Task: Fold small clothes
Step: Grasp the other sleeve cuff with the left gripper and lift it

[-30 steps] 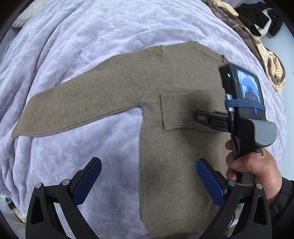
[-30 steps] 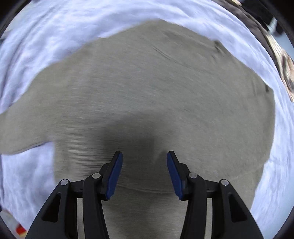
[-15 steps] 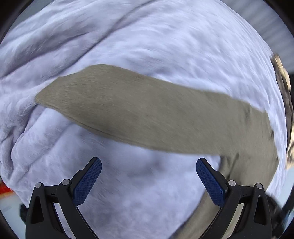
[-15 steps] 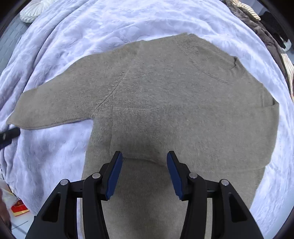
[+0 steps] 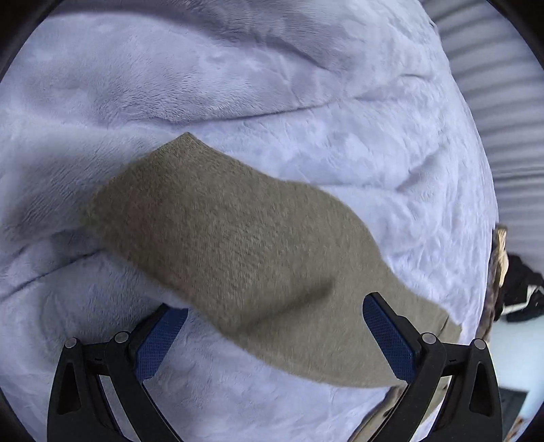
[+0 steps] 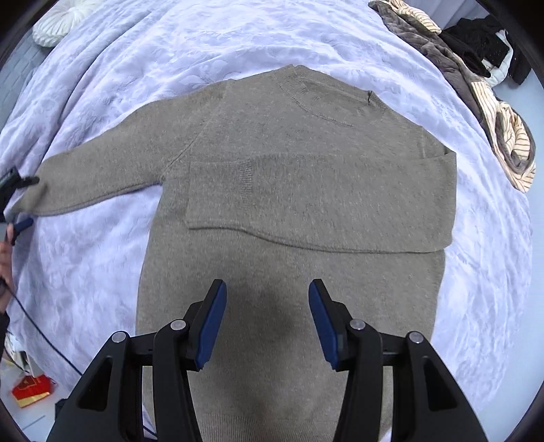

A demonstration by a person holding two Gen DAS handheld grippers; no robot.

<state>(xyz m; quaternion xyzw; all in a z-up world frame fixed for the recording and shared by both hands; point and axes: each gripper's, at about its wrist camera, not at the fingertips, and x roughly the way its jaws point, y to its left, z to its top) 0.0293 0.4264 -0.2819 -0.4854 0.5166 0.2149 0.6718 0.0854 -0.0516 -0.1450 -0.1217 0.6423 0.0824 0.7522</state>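
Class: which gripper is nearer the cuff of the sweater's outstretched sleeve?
Left. The left gripper is at the sleeve cuff; the right gripper hovers over the sweater body.

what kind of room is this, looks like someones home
Most likely a bedroom: the sweater is spread on a bed's lavender blanket, with a white pillow at its far corner and a heap of other clothes beside it.

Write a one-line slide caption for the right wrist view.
Open right gripper hovers over an olive sweater, one sleeve folded across its chest.
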